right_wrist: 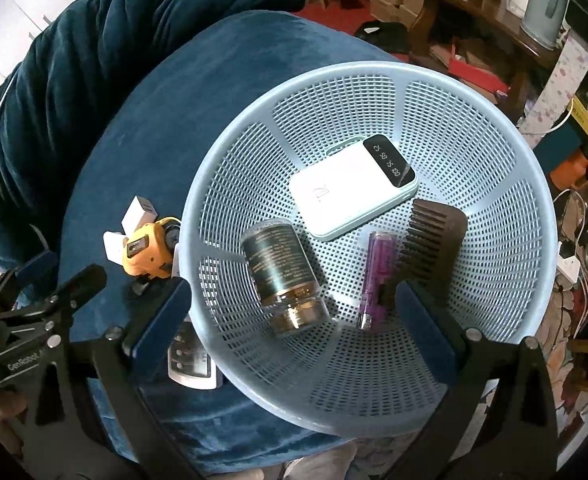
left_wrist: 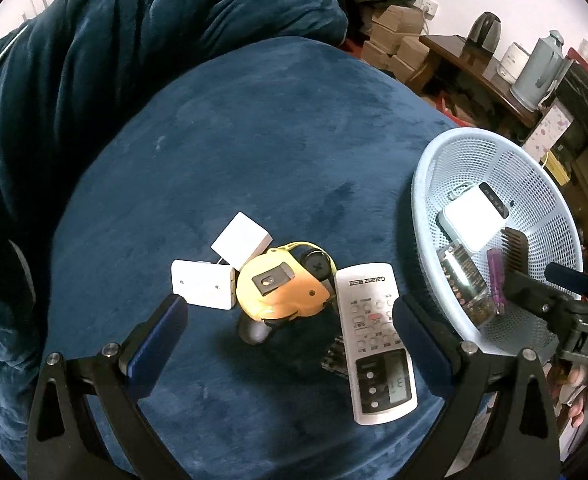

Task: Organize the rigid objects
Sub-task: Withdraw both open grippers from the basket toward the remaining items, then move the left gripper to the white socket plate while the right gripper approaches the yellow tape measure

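My left gripper (left_wrist: pixel 290 320) hangs open above the blue cushion, its fingers either side of a yellow tape measure (left_wrist: pixel 280 290) and a white remote (left_wrist: pixel 377 340). Two white adapters (left_wrist: pixel 202 289) (left_wrist: pixel 242 246) lie just left of the tape measure. A light blue mesh basket (right_wrist: pixel 493 128) sits at the right. My right gripper (right_wrist: pixel 292 308) is open over the basket, empty. In the basket lie a white power bank (right_wrist: pixel 345 194), a dark jar (right_wrist: pixel 284 272), a purple lighter (right_wrist: pixel 375 276) and a brown comb (right_wrist: pixel 433 240).
A dark blue quilt (left_wrist: pixel 114 60) is heaped behind the round cushion (left_wrist: pixel 254 140). Beyond the basket stands a wooden table (left_wrist: pixel 473 68) with kettles, plus stacked cardboard boxes (left_wrist: pixel 393 36). A small black round object (left_wrist: pixel 315 262) lies behind the tape measure.
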Motion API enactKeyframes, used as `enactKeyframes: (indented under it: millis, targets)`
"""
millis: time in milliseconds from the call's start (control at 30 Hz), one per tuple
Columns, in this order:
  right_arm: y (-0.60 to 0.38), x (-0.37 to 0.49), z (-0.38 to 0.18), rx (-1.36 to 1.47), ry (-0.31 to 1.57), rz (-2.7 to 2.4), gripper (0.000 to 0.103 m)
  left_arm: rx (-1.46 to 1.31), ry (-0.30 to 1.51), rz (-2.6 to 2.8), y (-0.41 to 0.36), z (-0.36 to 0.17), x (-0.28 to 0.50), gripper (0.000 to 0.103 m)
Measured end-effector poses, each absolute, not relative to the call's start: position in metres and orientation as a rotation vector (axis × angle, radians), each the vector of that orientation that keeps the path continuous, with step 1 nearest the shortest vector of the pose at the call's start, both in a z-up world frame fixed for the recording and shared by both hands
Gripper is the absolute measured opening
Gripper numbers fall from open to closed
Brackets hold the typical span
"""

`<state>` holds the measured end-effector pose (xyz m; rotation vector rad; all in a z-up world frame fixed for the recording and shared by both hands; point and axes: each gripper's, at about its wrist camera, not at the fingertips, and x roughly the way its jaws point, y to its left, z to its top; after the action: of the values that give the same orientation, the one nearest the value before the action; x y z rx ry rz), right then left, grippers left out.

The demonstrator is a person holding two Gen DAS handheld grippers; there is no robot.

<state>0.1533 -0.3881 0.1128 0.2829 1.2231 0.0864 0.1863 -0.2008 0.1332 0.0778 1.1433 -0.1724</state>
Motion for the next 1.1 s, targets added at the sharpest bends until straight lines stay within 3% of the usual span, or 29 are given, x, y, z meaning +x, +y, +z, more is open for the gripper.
enactKeyframes:
  millis: [1100]
  targets:
    - [-0.335, 0.169, 0.111, 0.143, 1.243, 0.137, 0.103, -0.065, 1.187, -0.131, -0.129, 0.114, 0.201, 0.102]
